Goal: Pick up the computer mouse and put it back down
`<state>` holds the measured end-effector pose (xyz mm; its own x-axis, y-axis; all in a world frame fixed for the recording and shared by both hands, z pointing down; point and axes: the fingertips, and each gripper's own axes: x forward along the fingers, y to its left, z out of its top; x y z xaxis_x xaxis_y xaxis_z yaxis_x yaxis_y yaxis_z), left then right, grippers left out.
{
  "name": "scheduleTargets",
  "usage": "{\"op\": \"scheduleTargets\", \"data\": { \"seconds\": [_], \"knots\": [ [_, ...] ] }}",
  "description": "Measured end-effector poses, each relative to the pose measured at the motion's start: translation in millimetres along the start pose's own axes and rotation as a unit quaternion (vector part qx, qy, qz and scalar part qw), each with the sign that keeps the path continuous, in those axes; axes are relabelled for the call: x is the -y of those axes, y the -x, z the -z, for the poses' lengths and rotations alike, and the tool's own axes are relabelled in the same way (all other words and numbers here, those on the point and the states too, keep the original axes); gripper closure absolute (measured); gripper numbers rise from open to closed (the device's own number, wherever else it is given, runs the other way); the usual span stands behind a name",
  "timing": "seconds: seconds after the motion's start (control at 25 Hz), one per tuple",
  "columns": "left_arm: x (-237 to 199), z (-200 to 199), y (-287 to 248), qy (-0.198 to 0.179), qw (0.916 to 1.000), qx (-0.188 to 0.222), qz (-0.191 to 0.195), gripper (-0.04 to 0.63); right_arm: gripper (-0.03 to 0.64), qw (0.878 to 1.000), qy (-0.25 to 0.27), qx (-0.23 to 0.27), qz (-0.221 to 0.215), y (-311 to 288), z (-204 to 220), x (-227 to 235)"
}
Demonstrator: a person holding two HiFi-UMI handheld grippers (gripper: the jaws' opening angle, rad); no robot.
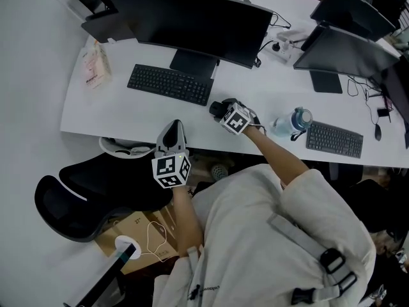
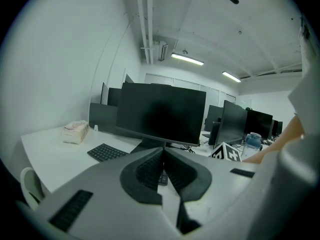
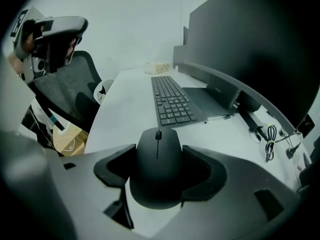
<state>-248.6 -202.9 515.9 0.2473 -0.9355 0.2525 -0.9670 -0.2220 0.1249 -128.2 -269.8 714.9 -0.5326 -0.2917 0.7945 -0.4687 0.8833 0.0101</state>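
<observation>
The black computer mouse [image 3: 157,176] sits between the jaws of my right gripper [image 3: 159,151], whose pads press on its two sides. It is low over the white desk [image 3: 125,109], just in front of the black keyboard [image 3: 172,101]; I cannot tell whether it rests on the desk. In the head view the right gripper [image 1: 219,109] is near the desk's front edge, right of the keyboard [image 1: 169,84]. My left gripper [image 1: 174,126] is held in front of the desk edge, shut with nothing in it; its jaws [image 2: 163,151] meet, pointing at the monitor [image 2: 162,111].
A large monitor [image 1: 198,21] stands behind the keyboard. A water bottle [image 1: 291,123] and a second keyboard [image 1: 334,139] lie to the right. A tissue pack [image 1: 94,66] is at the desk's left end. A black office chair [image 1: 96,190] and a cardboard box [image 1: 137,235] sit below.
</observation>
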Motion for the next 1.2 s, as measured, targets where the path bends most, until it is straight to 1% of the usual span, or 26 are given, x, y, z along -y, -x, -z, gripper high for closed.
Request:
{"op": "scheduleTargets", "data": {
  "seconds": [0.16,0.36,0.56,0.68,1.08,1.2],
  "knots": [
    [-2.9,1.2,1.8,0.005,1.0,0.0,-0.006,0.574,0.318,1.0,-0.007,-0.025,-0.004,-8.9,20.6,-4.5],
    [-3.7,9.5,3.2,0.015,0.9998,-0.004,-0.008,0.572,0.318,0.999,-0.021,-0.035,-0.007,-10.8,33.4,-8.0],
    [-5.6,15.1,4.3,0.019,0.9997,-0.009,-0.012,0.572,0.318,0.999,-0.019,-0.04,-0.006,-17.7,38.6,-6.4],
    [-6.9,15.7,5.2,0.021,0.9997,-0.01,-0.012,0.572,0.316,0.999,-0.024,-0.041,-0.012,-20.1,38.0,-9.0],
    [-4.2,16.6,6.6,0.017,0.9998,-0.012,-0.001,0.572,0.313,0.998,-0.048,-0.037,-0.023,-19.8,38.0,-13.5],
    [-3.2,15.0,5.6,0.016,0.9998,-0.01,0.003,0.572,0.311,0.998,-0.048,-0.035,-0.016,-18.8,36.7,-10.7]
  ]
}}
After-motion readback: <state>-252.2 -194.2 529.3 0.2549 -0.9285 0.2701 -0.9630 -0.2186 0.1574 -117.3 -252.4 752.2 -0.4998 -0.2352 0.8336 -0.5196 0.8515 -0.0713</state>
